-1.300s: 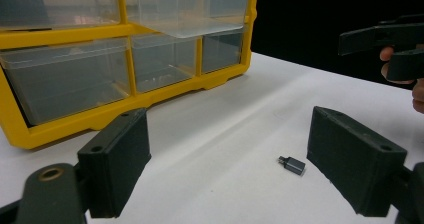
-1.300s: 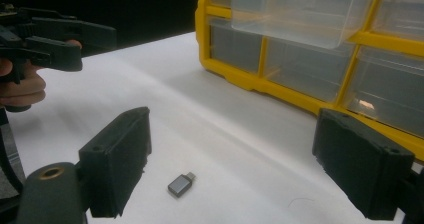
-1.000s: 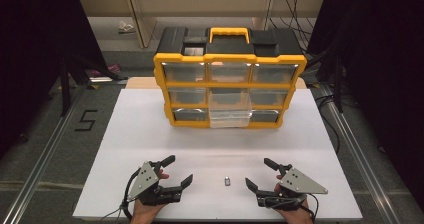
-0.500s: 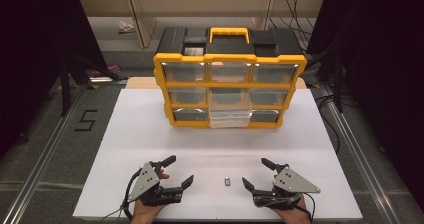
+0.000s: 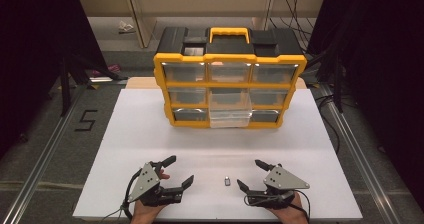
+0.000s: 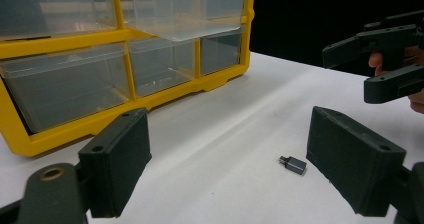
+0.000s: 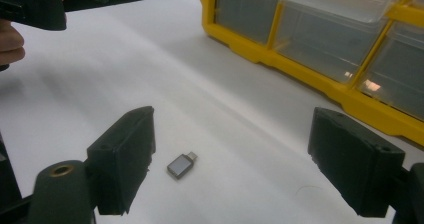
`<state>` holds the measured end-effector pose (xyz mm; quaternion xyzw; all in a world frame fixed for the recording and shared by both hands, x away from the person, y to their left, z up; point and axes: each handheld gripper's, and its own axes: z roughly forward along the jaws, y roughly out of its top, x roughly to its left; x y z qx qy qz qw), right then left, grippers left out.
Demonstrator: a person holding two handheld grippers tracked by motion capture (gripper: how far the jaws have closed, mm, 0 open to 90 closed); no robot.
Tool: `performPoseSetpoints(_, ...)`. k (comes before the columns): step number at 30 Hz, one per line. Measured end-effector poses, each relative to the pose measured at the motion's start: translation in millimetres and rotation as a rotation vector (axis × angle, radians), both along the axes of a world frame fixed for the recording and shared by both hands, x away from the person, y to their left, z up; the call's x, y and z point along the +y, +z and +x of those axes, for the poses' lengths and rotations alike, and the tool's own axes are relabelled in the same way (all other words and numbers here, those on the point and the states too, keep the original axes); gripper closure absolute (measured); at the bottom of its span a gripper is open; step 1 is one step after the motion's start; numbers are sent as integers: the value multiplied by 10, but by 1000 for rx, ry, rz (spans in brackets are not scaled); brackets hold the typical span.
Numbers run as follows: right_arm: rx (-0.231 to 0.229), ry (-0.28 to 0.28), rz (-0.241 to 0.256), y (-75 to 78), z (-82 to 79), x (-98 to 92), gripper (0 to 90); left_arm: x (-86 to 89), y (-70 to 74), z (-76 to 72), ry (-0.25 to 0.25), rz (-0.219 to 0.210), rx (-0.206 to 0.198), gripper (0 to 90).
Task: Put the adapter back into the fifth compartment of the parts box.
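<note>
Both grippers sit near the table's (image 5: 125, 134) front edge, jaws spread wide, nothing pinched. The little grey adapter (image 5: 227, 181) lies flat between left gripper (image 5: 175, 170) and right gripper (image 5: 250, 174), untouched. The yellow drawer organizer (image 5: 165, 74) stands at the back edge.

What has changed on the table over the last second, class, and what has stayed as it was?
The right gripper has edged left, toward the small grey adapter, jaws open. Nothing was taken hold of or let go. The left gripper stayed put, open, and the adapter and the yellow drawer organizer, its lower middle drawer pulled out, have not moved.
</note>
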<state>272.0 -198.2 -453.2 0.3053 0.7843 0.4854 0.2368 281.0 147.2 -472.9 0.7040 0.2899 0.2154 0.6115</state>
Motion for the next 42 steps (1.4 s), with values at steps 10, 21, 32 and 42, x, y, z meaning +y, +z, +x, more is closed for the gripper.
performPoseSetpoints(10,56,20,-17,8,19,113,209,-1,-2,2,-5,-6,4,172)
performPoseSetpoints(21,104,27,-21,-2,58,176,211,-2,-5,3,-5,-3,2,173)
performPoseSetpoints(32,161,29,-23,3,121,266,214,-4,-3,-2,-5,1,-3,175)
performPoseSetpoints(42,212,39,-88,-36,200,376,231,-3,-2,-5,-8,0,-7,175)
